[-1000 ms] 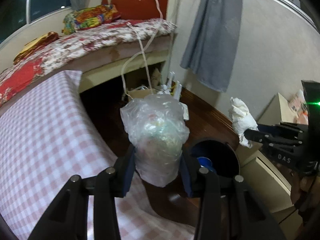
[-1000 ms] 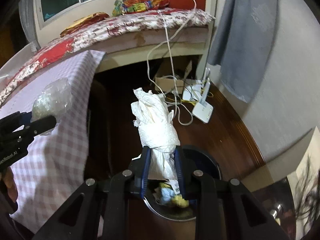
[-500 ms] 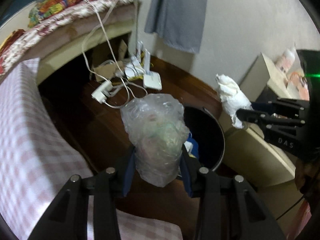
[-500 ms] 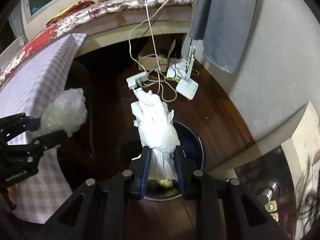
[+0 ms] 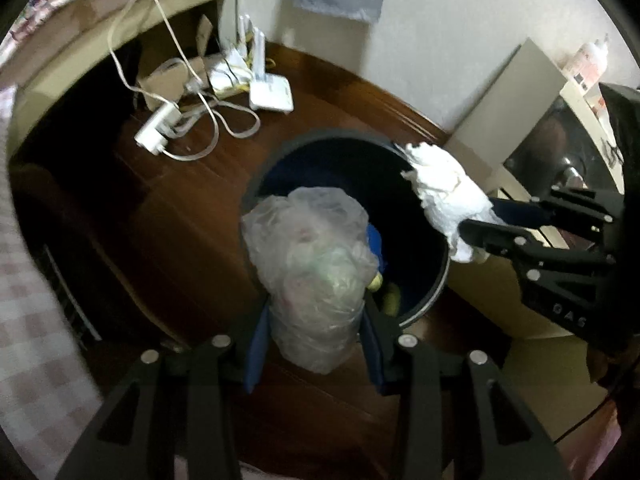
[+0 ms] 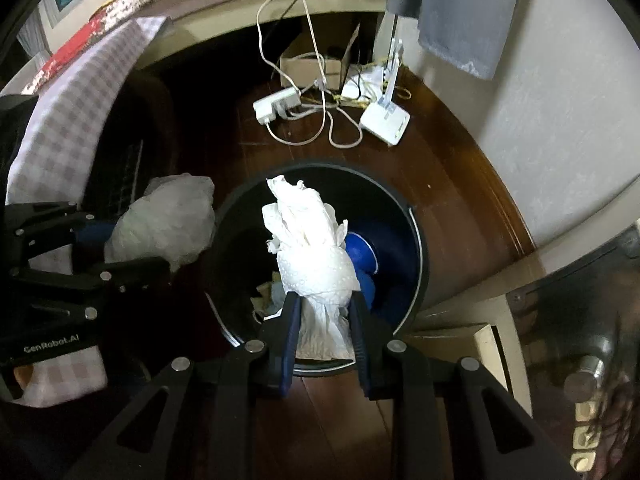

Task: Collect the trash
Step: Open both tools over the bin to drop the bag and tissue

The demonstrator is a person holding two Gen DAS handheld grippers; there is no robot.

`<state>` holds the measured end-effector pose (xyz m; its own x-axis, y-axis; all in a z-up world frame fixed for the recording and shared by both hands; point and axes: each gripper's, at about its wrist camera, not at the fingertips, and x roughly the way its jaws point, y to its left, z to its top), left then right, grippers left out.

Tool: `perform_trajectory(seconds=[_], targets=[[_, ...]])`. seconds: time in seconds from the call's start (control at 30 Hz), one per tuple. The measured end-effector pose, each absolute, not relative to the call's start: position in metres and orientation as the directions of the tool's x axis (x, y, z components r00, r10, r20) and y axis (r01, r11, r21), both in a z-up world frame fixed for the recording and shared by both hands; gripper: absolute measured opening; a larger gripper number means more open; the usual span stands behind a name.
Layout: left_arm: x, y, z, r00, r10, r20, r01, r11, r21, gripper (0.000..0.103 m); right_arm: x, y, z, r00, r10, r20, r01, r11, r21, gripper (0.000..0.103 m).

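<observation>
the left claw (image 5: 314, 344) is clamped on a clear plastic bag (image 5: 316, 276) stuffed with scraps, held over the near left rim of the round black bin (image 5: 440, 276). the right claw (image 6: 322, 336) grips a crumpled white paper towel (image 6: 312, 256) above the bin's open mouth, where blue and yellowish rubbish lies inside. beyond the bin, on the dark wooden floor (image 6: 452, 184), sit a white router (image 6: 386, 120), a power strip (image 6: 276, 106) and tangled cables. a checked cloth (image 6: 72, 92) hangs at the left.
</observation>
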<state>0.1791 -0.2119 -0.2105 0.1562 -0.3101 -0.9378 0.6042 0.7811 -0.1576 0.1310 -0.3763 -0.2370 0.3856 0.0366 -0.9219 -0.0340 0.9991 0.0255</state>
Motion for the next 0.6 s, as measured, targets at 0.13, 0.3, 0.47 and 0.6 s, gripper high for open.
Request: perform_trajectory(seconds=[0.13,0.3,0.47,0.6], targets=[[0.180,-0.219,-0.220,0.126,-0.308,-0.943,0.592,0.786,-0.178,0.043,0.131,-0.379,-0.249,0.365,0.050,-0.930,-0.044,0.998,0.036,0.027],[0.187,-0.225,-0.242,0.081,-0.298,-0.951,0.563,0.801,-0.203,0.088,0.145,-0.382,-0.283,0.292,0.054,-0.955,-0.079,0.996,0.032,0.044],[0.180,-0.203,-0.227,0.149,-0.313,-0.938,0.527,0.828,-0.193,0.095,0.136,-0.395,-0.271,0.328,-0.003,-0.945,0.000,1.000,-0.003,0.080],[0.171,-0.193,-0.203,0.258,-0.287,-0.923,0.514,0.849,-0.120,0.095,0.124,-0.402,-0.249,0.349,0.008,-0.937,0.082,0.996,0.039,0.084]])
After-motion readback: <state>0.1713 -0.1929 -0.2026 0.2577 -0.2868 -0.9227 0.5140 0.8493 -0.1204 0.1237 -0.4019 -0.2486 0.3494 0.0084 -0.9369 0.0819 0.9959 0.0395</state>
